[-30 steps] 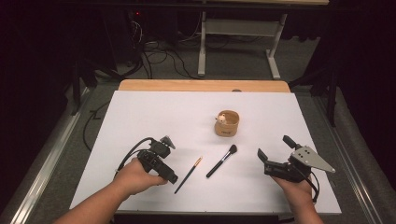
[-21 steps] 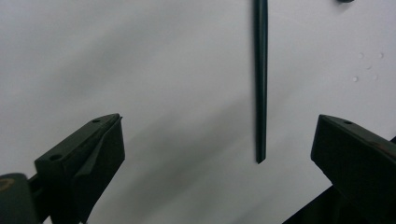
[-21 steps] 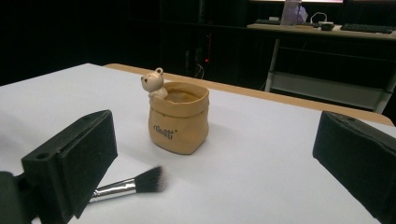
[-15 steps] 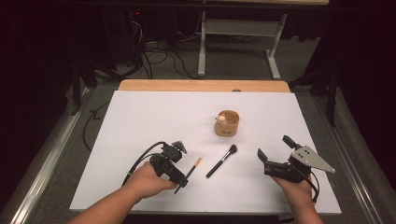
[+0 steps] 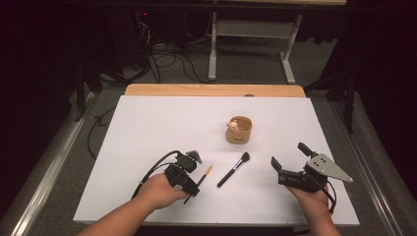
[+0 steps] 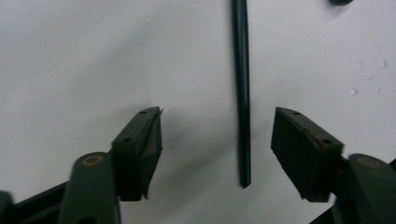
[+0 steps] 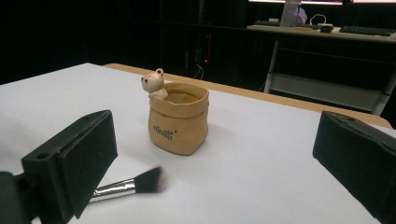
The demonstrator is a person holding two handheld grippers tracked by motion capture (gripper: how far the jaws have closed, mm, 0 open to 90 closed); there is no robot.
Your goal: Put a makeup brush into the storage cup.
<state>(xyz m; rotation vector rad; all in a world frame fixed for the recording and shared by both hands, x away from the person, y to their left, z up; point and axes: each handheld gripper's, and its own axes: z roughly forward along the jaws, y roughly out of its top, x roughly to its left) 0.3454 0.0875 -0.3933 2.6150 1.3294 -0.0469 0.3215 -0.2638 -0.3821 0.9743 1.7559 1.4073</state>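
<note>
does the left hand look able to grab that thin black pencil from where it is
Probably yes: the left tongs have just been closing, and the pencil lies flat on the white table between their pads, not yet pinched. Nothing stands in the way.

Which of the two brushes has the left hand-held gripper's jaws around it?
The thin dark-handled brush with the orange end, lying left of the fluffy-headed makeup brush; it sits between the left hand-held gripper's jaws, untouched.

High view overhead facing forward, gripper views close to white table (image 5: pixel 147 128), sharing makeup brush (image 7: pixel 130 184)
</note>
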